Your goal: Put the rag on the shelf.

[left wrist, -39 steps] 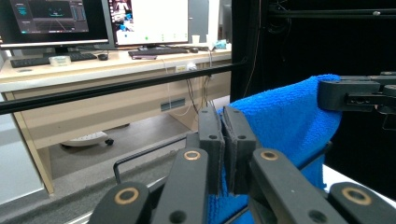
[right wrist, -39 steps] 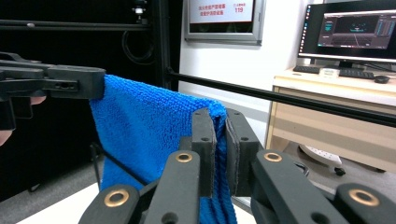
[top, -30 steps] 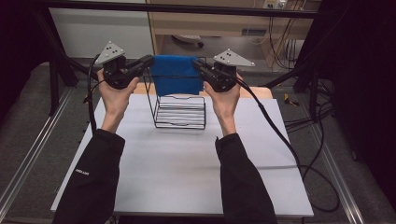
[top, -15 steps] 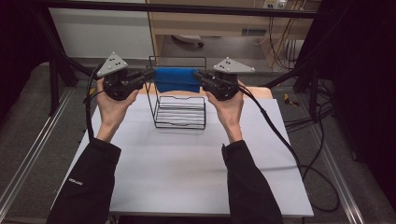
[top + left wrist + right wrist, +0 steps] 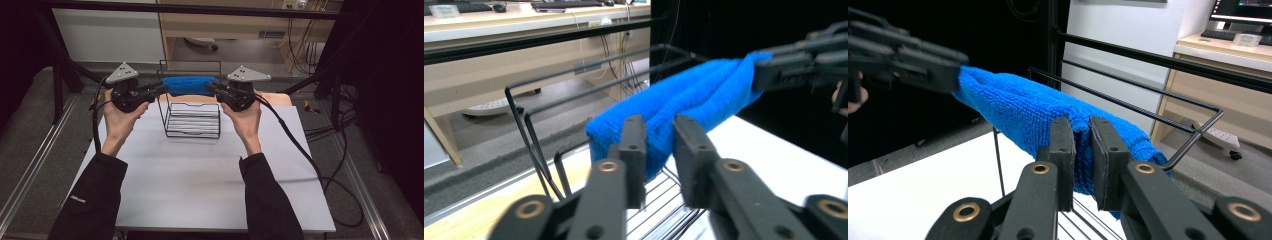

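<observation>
The blue towel [image 5: 190, 85] lies folded over the top rail of the black wire rack [image 5: 192, 120], stretched between the 2 grippers. The right gripper [image 5: 1082, 150] has its jaws narrow and pinched on the towel's end. The left gripper [image 5: 659, 150] has just been opening its jaws: a gap shows between the pads with the cloth lying in it, and from this angle it looks as though the pads no longer press on it, though I can't be sure the near pad is fully off.

The main risk is an uneven release. With 1 end freed and the other clamped, any pull from the right hand could drag the towel along the rail and off its end, or bunch it to one side. The terry pile could also catch on the left pad as that gripper backs away, lifting the cloth off the rail. The rack is light wire; a tug through the towel could tip or slide it on the smooth top.

The rack stands toward the far edge of a pale grey table [image 5: 200, 190], bare apart from it. Beyond it are a wooden desk [image 5: 225, 25], a grey floor and hanging cables [image 5: 305, 50]; a dark frame and black curtain close in the sides.
</observation>
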A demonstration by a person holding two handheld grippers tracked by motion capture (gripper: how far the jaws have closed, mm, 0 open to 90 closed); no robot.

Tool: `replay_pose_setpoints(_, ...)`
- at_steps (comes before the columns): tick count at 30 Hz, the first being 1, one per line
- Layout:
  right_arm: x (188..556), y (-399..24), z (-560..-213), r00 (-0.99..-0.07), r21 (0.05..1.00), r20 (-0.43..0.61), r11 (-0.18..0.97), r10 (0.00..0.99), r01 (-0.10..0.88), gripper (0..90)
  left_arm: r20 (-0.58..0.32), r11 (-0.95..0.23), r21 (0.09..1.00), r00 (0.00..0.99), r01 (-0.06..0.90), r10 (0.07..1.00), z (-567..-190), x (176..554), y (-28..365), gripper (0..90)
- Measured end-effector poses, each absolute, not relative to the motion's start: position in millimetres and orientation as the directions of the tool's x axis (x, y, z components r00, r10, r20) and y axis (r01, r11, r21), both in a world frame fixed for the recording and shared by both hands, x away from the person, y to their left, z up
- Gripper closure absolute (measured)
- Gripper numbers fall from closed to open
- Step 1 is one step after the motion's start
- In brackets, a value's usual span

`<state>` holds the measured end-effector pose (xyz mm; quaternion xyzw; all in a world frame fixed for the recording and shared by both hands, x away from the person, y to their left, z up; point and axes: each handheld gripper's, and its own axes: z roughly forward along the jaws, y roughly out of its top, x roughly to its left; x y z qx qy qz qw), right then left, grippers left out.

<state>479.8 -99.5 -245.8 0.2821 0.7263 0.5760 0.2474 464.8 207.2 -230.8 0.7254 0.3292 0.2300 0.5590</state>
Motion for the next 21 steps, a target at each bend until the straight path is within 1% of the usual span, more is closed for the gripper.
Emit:
replay_pose_setpoints(2, 480, -100, -246, -0.718, 0.976, -0.040, 0.182, 0.695, 0.123, 81.3, -0.047, -0.139, 0.966, 0.675, 0.219, 0.736, -225, 464, 208, 70.2)
replay_pose_setpoints(5, 479, -99, -247, -0.720, 0.974, -0.048, 0.192, 0.692, 0.121, 81.3, -0.054, -0.131, 0.966, 0.669, 0.222, 0.741, -219, 465, 207, 70.9)
replay_pose_setpoints(8, 478, -99, -247, -0.720, 0.973, -0.056, 0.200, 0.691, 0.116, 80.7, -0.075, -0.132, 0.959, 0.673, 0.251, 0.736, -219, 467, 203, 76.5)
replay_pose_setpoints(10, 478, -98, -248, -0.721, 0.973, -0.056, 0.201, 0.690, 0.116, 80.5, -0.071, -0.172, 0.943, 0.675, 0.286, 0.734, -222, 469, 199, 83.9)
replay_pose_setpoints(13, 478, -98, -248, -0.724, 0.970, -0.066, 0.214, 0.686, 0.114, 79.5, -0.076, -0.201, 0.927, 0.685, 0.316, 0.725, -231, 472, 196, 89.3)
replay_pose_setpoints(17, 477, -97, -250, -0.726, 0.964, -0.096, 0.246, 0.681, 0.104, 77.4, -0.080, -0.221, 0.914, 0.687, 0.339, 0.722, -238, 474, 196, 89.8)
replay_pose_setpoints(21, 476, -96, -252, -0.728, 0.961, -0.095, 0.253, 0.679, 0.110, 72.4, -0.070, -0.241, 0.905, 0.684, 0.350, 0.726, -244, 475, 196, 89.9)
